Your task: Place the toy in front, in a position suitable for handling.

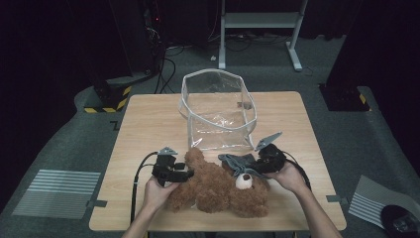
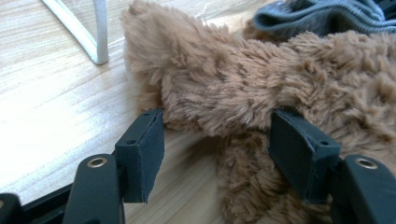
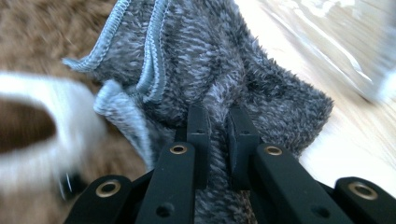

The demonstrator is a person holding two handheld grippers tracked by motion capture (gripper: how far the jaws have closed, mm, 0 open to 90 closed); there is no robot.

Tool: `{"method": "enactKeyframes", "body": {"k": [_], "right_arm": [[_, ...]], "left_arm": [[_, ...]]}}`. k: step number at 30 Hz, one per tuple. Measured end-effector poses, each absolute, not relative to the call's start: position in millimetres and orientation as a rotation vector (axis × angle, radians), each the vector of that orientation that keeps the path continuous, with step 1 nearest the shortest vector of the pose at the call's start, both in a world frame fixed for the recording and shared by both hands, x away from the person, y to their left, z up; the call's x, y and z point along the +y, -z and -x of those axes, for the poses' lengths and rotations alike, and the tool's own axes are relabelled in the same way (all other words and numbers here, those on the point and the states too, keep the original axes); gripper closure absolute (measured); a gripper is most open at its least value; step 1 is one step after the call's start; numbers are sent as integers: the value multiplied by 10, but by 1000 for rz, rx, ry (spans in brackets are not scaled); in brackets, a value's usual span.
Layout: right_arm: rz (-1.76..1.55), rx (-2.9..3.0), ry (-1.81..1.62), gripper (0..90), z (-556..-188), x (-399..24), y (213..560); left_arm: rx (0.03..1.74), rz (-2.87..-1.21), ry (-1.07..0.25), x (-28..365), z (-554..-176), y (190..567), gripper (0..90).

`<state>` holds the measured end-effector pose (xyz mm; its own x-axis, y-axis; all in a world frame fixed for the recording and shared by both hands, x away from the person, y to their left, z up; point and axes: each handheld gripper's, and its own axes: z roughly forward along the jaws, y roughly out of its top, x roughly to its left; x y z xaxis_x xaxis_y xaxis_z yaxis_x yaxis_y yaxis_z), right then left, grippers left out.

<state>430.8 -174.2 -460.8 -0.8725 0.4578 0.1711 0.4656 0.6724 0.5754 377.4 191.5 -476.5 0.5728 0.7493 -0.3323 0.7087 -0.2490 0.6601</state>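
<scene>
A wooden table (image 1: 148, 129) holds a clear bag (image 1: 218, 111), beyond both grippers. The brown bear (image 1: 218, 188) lies between them. The left gripper (image 2: 217, 140) gapes wide around its limb. The right gripper (image 3: 218, 128) pinches the grey cloth (image 3: 224, 65) tight.

A brown teddy bear (image 1: 218, 186) lies on a wooden table (image 1: 143, 129), near its front edge. The left hand (image 1: 157, 192) holds the left gripper (image 1: 185, 174) against the bear's left side. The right hand (image 1: 289, 177) holds the right gripper (image 1: 255, 166) on a grey cloth (image 1: 237, 161) at the bear's head, beside its white muzzle (image 1: 243, 181). Just behind the bear stands an open clear plastic bag (image 1: 218, 111) with a white rim. Dark floor surrounds the table.
</scene>
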Motion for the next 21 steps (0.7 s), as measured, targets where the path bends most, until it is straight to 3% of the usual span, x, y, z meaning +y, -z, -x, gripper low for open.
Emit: {"method": "enactKeyframes", "body": {"k": [14,21], "right_arm": [[951,-2885,1049,820,-3980,-2342,4597],[920,-2867,1245,820,-3862,-2271,4370]], "left_arm": [[1169,-2026,-64,1911,-3784,4766,354],[1155,-1985,-45,1909,-3835,4726,343]]}}
